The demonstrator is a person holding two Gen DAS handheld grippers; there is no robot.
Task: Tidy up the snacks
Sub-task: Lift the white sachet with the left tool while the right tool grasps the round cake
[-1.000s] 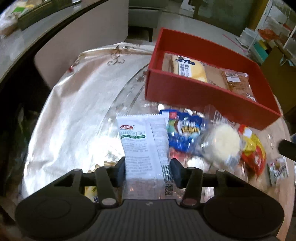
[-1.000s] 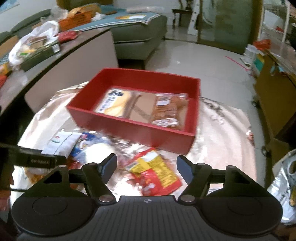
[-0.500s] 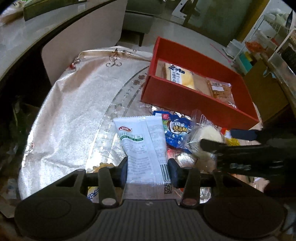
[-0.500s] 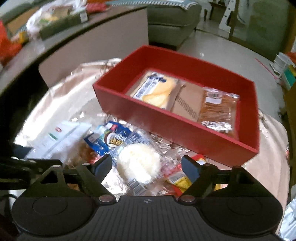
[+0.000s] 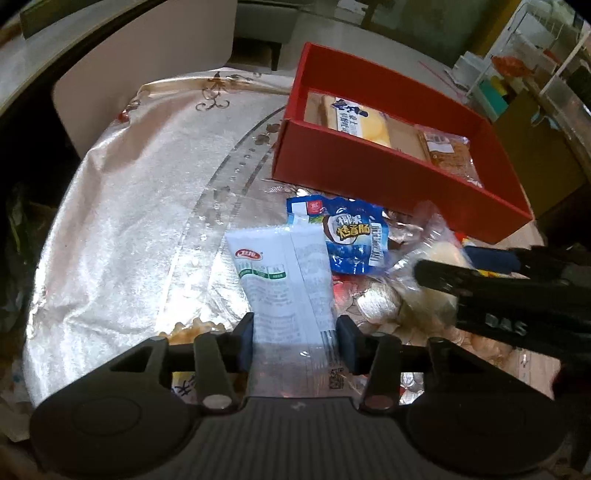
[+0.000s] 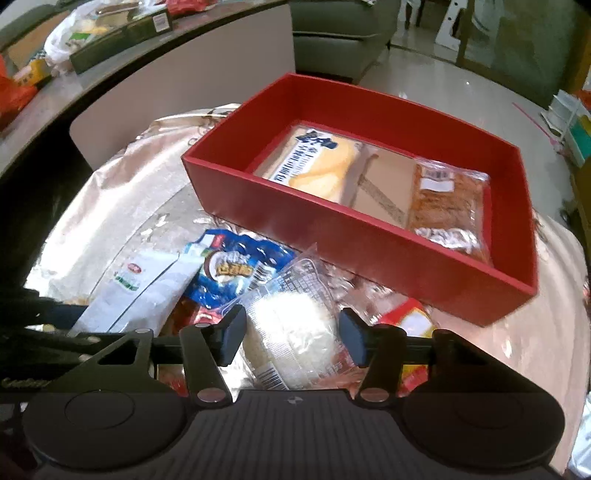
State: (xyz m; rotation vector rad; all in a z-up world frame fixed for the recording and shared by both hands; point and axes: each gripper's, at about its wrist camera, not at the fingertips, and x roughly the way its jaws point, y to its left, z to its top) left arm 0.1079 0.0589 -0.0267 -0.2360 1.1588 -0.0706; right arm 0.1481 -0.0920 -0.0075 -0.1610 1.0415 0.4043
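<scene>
A: A living room, with a sofa (image 6: 343,33) behind and a table (image 5: 140,206) under a shiny silver cloth. What sits on it?

B: Farthest back, a red box (image 6: 369,236) holding a yellow cake packet (image 6: 314,162) on its left and a brown pastry packet (image 6: 448,199) on its right. In front of the box lies a loose heap of snacks.

A: And the left gripper (image 5: 295,332)?

B: Its jaws are clenched on the lower part of a white sachet (image 5: 284,284), one pad at each long edge; the sachet's top end points toward the box. A blue coconut snack packet (image 5: 351,240) lies just beyond it, touching.

A: The right gripper (image 6: 291,338)?

B: Its jaws have just been closing. A round white cake in clear wrap (image 6: 291,332) sits squarely between them, pads against the wrapper on both sides. A red-and-yellow packet (image 6: 410,321) lies just to the right, outside the jaws.
</scene>
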